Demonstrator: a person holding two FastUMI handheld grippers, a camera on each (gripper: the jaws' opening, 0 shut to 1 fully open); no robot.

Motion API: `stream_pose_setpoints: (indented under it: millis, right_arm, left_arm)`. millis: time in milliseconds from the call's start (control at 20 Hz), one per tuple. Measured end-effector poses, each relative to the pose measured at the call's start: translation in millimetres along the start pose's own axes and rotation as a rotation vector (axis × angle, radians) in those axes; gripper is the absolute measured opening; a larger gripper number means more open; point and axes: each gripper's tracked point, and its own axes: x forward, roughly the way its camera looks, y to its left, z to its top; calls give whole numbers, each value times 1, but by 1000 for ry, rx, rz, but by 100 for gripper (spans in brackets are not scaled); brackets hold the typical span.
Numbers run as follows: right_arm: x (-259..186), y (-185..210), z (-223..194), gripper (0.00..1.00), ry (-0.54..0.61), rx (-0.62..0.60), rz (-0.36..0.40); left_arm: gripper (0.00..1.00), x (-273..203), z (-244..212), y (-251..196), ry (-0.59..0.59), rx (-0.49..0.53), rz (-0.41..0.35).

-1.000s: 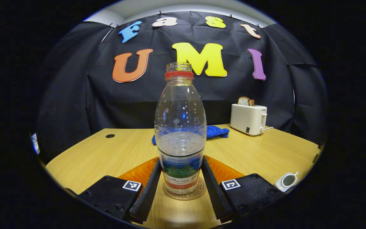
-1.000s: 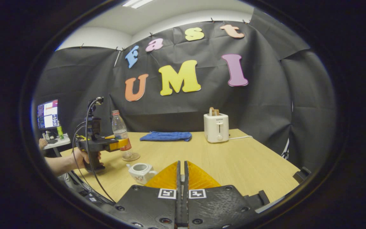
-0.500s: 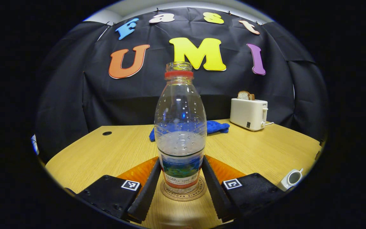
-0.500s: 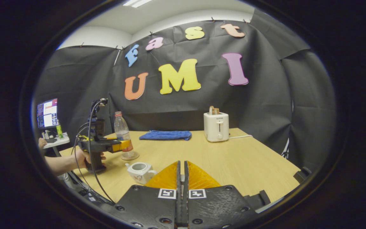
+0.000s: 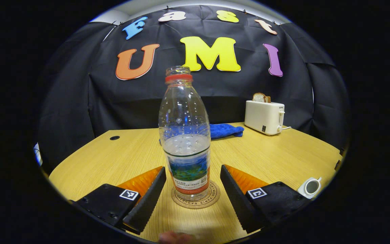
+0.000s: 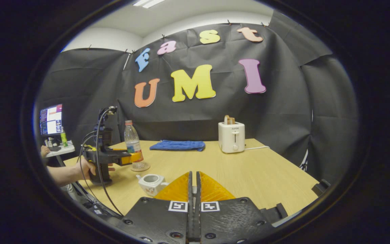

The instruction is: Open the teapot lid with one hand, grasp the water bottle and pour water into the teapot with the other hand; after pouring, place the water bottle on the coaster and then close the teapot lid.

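Left hand-held gripper [image 5: 193, 195] fingers spread apart, right hand-held gripper [image 6: 194, 193] fingers pressed together

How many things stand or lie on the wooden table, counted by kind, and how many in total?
Water bottle: 1
Coaster: 1, under the bottle
Teapot: 1, lid off
Blue cloth: 1
Toaster: 1, bread in its slot
Total: 5 on the table
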Motion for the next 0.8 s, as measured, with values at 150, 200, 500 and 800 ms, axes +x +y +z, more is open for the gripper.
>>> stream_pose_setpoints:
  millis: [150,200,500,800]
  right_arm:
    - [7,16,5,0,-9,-12,28]
    - [11,23,6,0,-11,-20,42]
    - [45,74,19,0,-49,-73,144]
    - [94,114,8,0,-37,-115,230]
  left_arm:
    - [100,-31,-1,2,-1,-5,17]
    - [100,-46,3,4,-20,-13,24]
    - [100,-131,18,35,-116,-25,126]
    - [100,-185,14,71,-163,-48,237]
